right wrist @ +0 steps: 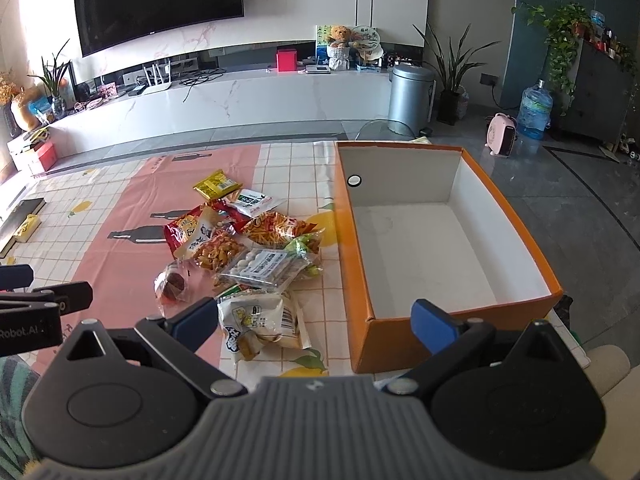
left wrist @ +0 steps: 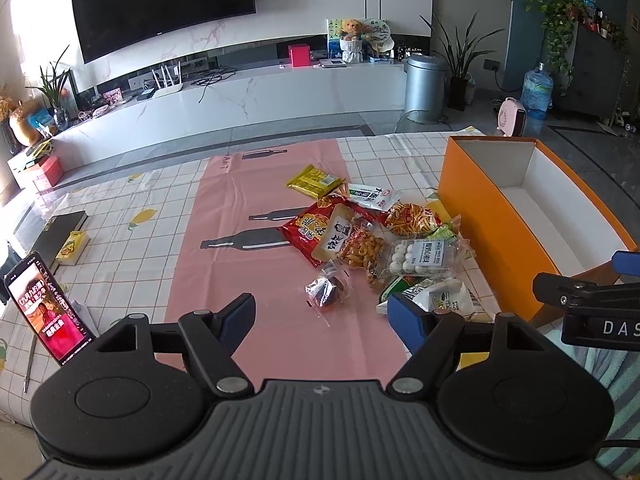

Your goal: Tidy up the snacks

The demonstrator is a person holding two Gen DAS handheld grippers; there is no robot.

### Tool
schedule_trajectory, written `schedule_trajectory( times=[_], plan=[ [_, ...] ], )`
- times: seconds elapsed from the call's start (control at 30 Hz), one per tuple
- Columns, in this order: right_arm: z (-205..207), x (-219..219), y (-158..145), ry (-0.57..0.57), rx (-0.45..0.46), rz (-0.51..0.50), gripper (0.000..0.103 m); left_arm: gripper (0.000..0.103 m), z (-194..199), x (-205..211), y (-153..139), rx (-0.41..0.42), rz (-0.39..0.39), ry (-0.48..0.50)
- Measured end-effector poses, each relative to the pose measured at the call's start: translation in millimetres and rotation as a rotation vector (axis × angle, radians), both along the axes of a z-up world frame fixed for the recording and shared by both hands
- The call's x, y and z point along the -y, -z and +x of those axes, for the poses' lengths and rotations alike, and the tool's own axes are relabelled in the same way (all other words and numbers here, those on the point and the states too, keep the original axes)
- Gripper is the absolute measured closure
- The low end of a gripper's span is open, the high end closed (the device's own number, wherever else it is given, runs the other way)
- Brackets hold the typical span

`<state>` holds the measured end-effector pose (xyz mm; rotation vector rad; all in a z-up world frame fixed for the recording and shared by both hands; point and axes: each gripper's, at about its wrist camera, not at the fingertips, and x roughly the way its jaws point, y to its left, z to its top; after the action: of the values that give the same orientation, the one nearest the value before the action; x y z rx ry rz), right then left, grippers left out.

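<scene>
A heap of snack packets [left wrist: 372, 236] lies on the pink mat, left of an orange box [left wrist: 492, 216] with a bare white inside [right wrist: 432, 248]. The heap also shows in the right wrist view [right wrist: 248, 240]: a yellow packet [right wrist: 214, 185], a red bag [right wrist: 188, 229], a clear pack of white balls [right wrist: 266, 265], a small dark wrapped snack [right wrist: 172, 282] and a white bag [right wrist: 262, 320] nearest me. My left gripper [left wrist: 324, 316] is open and holds nothing, just short of the heap. My right gripper [right wrist: 316, 322] is open and holds nothing, over the white bag and the box's near corner.
A phone [left wrist: 48, 304] stands propped at the table's left edge, with a dark book [left wrist: 60, 228] and a small yellow box [left wrist: 72, 246] behind it. The checked tablecloth [left wrist: 132, 216] covers the table. Beyond lie a TV console [left wrist: 240, 96] and a metal bin [left wrist: 424, 82].
</scene>
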<state>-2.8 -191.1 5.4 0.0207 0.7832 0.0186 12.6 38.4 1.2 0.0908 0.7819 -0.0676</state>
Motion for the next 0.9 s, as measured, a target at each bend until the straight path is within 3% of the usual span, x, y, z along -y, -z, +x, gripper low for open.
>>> schedule_trajectory(
  times=[0.2,0.37,0.5,0.9],
  plan=[
    [17,-16,8,-0.063,-0.006,0.027,0.008,0.023,14,-14,6,-0.037,-0.033,0.021],
    [28,-35,16,-0.146,0.004,0.036,0.011,0.04,23,-24,17,-0.068,-0.037,0.107],
    [38,-52,33,-0.21,-0.022,0.039,0.027,0.041,31,-32,29,-0.107,-0.083,0.141],
    [78,-53,90,-0.178,-0.157,0.068,0.027,0.041,76,-31,65,-0.174,-0.055,0.213]
  ],
)
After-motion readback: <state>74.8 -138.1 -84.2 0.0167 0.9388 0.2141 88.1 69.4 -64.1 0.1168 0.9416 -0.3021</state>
